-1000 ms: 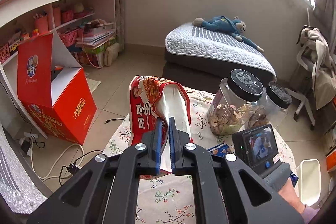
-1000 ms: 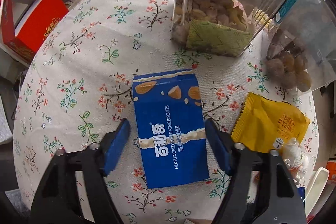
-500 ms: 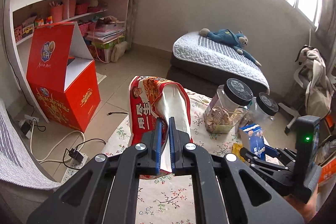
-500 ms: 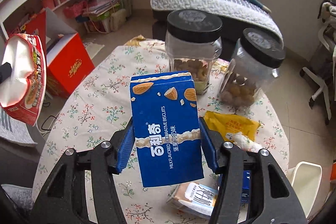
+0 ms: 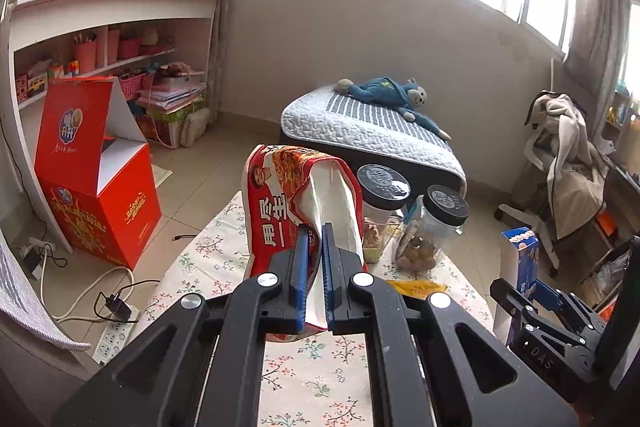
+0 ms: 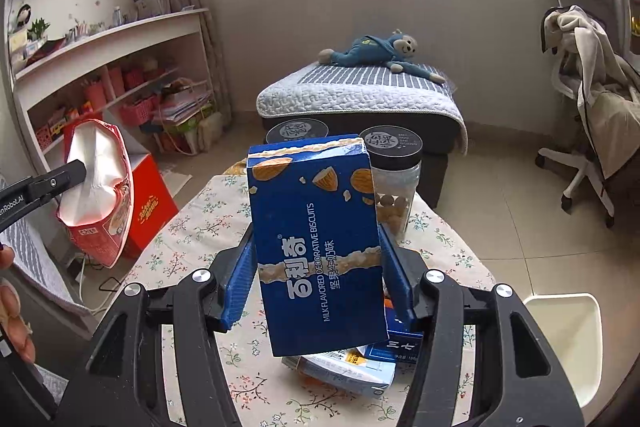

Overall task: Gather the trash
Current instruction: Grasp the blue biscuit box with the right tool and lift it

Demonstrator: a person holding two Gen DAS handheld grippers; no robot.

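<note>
My left gripper (image 5: 313,247) is shut on the rim of a red snack bag (image 5: 280,203) and holds it open, above the floral table (image 5: 224,259). The bag also shows at the left of the right wrist view (image 6: 100,187). My right gripper (image 6: 316,267) is shut on a blue biscuit box (image 6: 316,243) and holds it upright above the table. The box shows at the right of the left wrist view (image 5: 520,267). A yellow wrapper (image 5: 416,285) lies on the table. More blue and white packets (image 6: 352,367) lie under the box.
Two clear jars with black lids (image 5: 384,195) (image 5: 444,223) stand at the table's far side. A red carton (image 5: 96,187) stands open on the floor at left. A white bin (image 6: 568,343) is at right, with a chair (image 6: 588,99) and a bed (image 6: 360,95) behind.
My right gripper shut on the blue box where it lay flat on the table and has lifted it upright. My left gripper rose a little with the red bag.
</note>
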